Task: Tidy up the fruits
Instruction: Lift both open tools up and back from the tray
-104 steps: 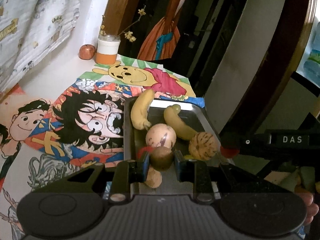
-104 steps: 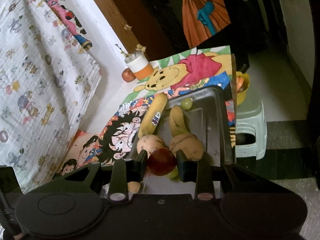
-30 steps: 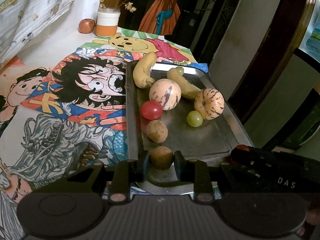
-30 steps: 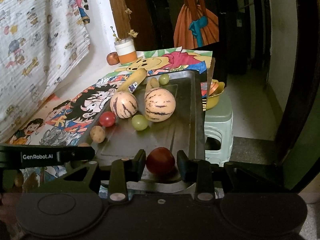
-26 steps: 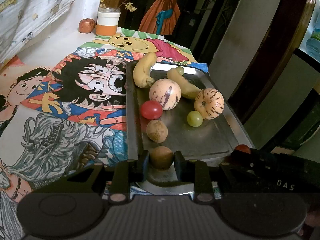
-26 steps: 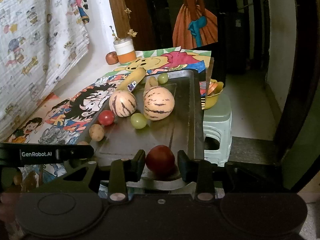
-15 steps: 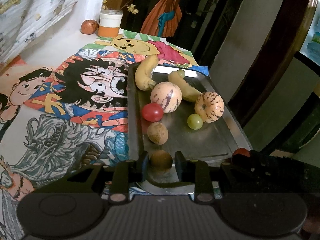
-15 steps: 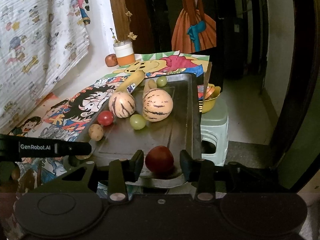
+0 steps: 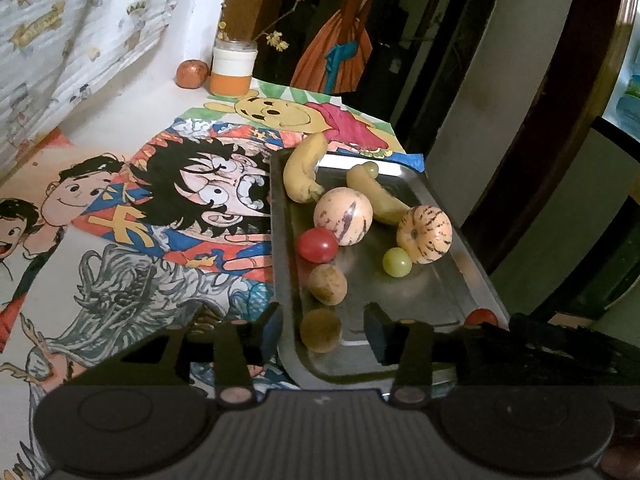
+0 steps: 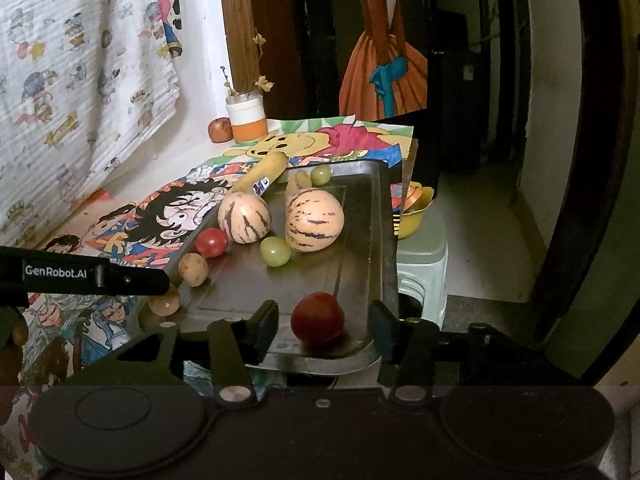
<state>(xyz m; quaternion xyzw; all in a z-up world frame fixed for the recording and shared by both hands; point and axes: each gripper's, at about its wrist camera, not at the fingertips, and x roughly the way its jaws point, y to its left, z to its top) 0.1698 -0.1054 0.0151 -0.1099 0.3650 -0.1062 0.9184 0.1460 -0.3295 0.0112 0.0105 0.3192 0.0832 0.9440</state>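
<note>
A metal tray (image 9: 472, 280) (image 10: 380, 240) holds two bananas (image 9: 302, 172), two striped melons (image 9: 343, 216) (image 10: 314, 220), a red tomato (image 9: 317, 244), a green grape (image 9: 397, 262) and a brown round fruit (image 9: 327, 284). My left gripper (image 9: 326, 330) is open around a second brown fruit (image 9: 321, 330) that rests in the tray's near left corner. My right gripper (image 10: 322, 326) is open around a dark red fruit (image 10: 317, 319) that rests in the tray's near right corner.
The tray lies on cartoon drawings (image 9: 180, 208) on a white table. An orange-and-white jar (image 9: 233, 68) and an apple (image 9: 193, 73) stand by the back wall. A green stool (image 10: 422, 264) with a yellow bowl (image 10: 416, 212) stands beyond the table's right edge.
Both grippers have opened and let go of their fruits, which now rest at the near end of the tray. Both have risen a little.
</note>
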